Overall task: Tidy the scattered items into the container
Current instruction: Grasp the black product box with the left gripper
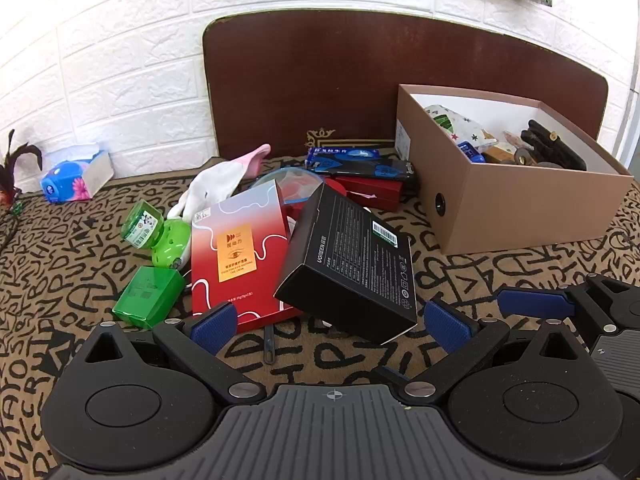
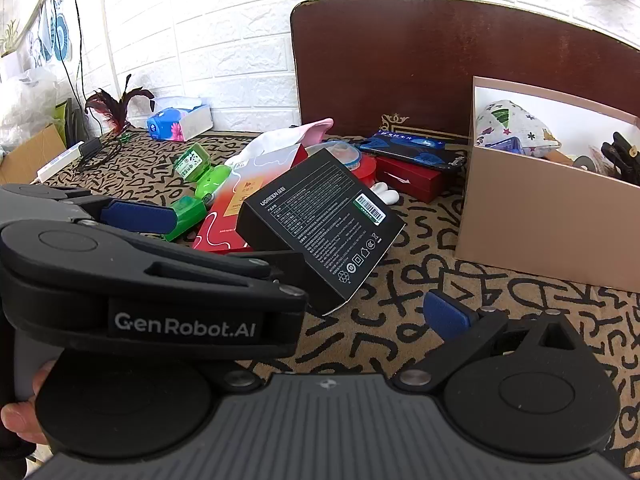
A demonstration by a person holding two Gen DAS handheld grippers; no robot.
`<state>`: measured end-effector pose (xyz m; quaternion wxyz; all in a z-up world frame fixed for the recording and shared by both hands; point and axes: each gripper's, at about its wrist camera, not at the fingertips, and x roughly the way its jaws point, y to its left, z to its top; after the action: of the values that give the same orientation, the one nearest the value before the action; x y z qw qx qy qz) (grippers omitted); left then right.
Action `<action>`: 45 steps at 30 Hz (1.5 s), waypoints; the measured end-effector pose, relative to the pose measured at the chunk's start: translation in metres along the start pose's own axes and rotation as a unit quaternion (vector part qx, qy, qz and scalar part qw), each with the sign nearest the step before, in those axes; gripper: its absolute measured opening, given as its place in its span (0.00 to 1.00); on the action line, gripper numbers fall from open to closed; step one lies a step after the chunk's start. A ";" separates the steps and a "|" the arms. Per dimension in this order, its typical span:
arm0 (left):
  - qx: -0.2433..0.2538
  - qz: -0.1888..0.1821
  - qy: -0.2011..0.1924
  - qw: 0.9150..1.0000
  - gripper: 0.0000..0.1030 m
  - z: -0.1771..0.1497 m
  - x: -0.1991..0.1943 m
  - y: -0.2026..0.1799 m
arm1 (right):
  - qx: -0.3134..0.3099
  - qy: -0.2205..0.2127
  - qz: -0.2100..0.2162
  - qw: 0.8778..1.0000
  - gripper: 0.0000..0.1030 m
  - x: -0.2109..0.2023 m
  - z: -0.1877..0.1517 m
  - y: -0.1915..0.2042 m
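1. Left gripper (image 1: pixel 332 326) wide open, empty, straddling the near edge of the matte black carton (image 1: pixel 352 264); right gripper (image 2: pixel 400 300) also open, empty.
2. Glossy red box (image 1: pixel 240 248) and translucent green plastic bottles (image 1: pixel 150 296) lie unsorted on the printed cloth (image 1: pixel 60 280).
3. Tan cardboard container (image 1: pixel 520 208) to the right, partly filled; most clutter remains.
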<state>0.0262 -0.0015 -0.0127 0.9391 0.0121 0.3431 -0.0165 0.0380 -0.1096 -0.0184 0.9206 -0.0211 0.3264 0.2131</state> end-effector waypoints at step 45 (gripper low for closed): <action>0.016 -0.066 0.054 0.996 0.54 0.047 0.075 0.023 | 0.083 0.039 0.089 0.992 0.76 0.089 0.009 -0.037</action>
<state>0.1149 0.0184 -0.0252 0.9156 0.0055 0.3933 -0.0838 0.1203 -0.1080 -0.0694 0.8833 0.0761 0.3788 0.2653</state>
